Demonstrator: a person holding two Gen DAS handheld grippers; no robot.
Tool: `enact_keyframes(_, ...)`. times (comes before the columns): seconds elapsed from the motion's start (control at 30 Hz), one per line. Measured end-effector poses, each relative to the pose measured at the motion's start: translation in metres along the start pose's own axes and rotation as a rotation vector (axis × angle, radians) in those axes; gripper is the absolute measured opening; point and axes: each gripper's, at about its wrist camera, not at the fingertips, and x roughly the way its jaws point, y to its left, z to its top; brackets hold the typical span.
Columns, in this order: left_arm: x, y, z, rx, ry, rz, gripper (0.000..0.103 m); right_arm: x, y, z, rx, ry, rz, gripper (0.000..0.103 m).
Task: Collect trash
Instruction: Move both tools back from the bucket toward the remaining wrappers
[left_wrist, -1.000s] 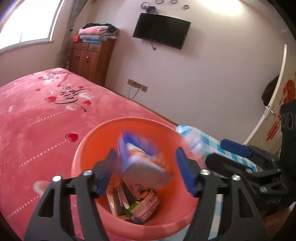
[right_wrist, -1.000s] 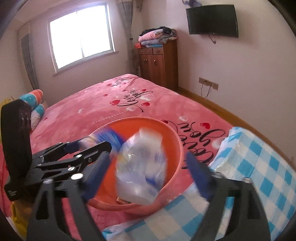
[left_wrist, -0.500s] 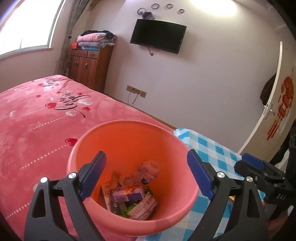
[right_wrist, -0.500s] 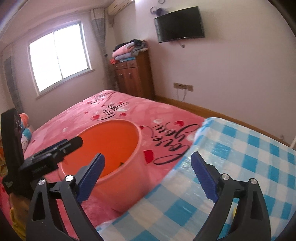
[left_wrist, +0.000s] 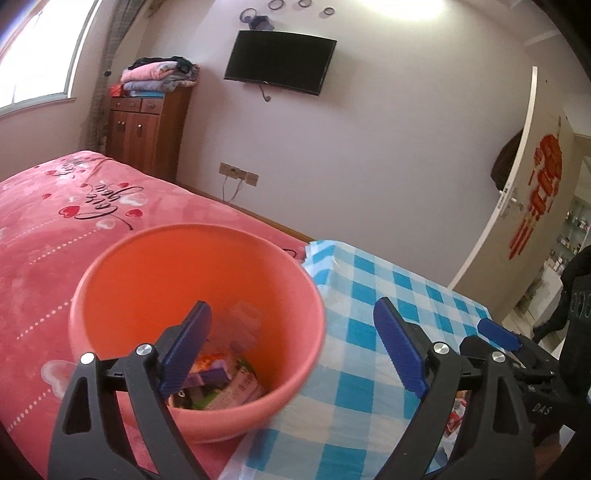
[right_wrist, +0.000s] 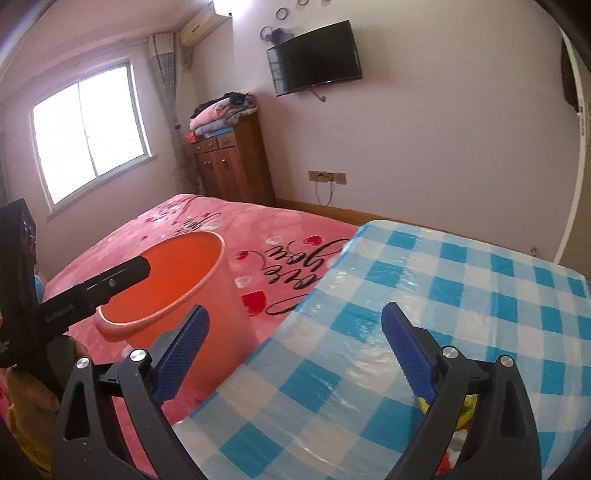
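Observation:
An orange bucket (left_wrist: 147, 280) stands on the pink bed beside the blue-checked table (left_wrist: 373, 302). Several wrappers and small cartons (left_wrist: 221, 384) lie at its bottom. My left gripper (left_wrist: 291, 343) is open and empty, above the bucket's right rim. My right gripper (right_wrist: 295, 350) is open and empty, over the table's left edge; it also shows at the right of the left wrist view (left_wrist: 498, 336). The bucket shows in the right wrist view (right_wrist: 207, 288), with the left gripper's arm (right_wrist: 92, 288) across it. Some colourful packets (right_wrist: 465, 413) show under the right finger.
The pink bed cover (left_wrist: 55, 229) spreads to the left. A wooden cabinet (right_wrist: 232, 166) with folded blankets stands by the window. A wall television (left_wrist: 280, 62) hangs on the far wall. An open door (left_wrist: 517, 192) is at the right.
Both grippers dropped their trash into the bucket a second ago and opened wide. Since then both have swung right, away from the bucket, toward the checked table.

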Motion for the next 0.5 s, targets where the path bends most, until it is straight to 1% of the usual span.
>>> enact_keyframes(0.17,0.002,-0.014,-0.008,0.017,0.019,-0.024,0.09,-0.012,-0.006,-0.007,-0.001,-0.02,-0.029,0.093)
enact_keyframes(0.27,0.003,-0.022,-0.01,0.032,0.026,-0.037,0.09,-0.017,-0.01,-0.012,0.0,-0.028,-0.045,0.095)
enact_keyframes(0.5,0.002,-0.039,-0.02,0.057,0.045,-0.062,0.09,-0.029,-0.026,-0.025,0.03,-0.034,-0.071,0.095)
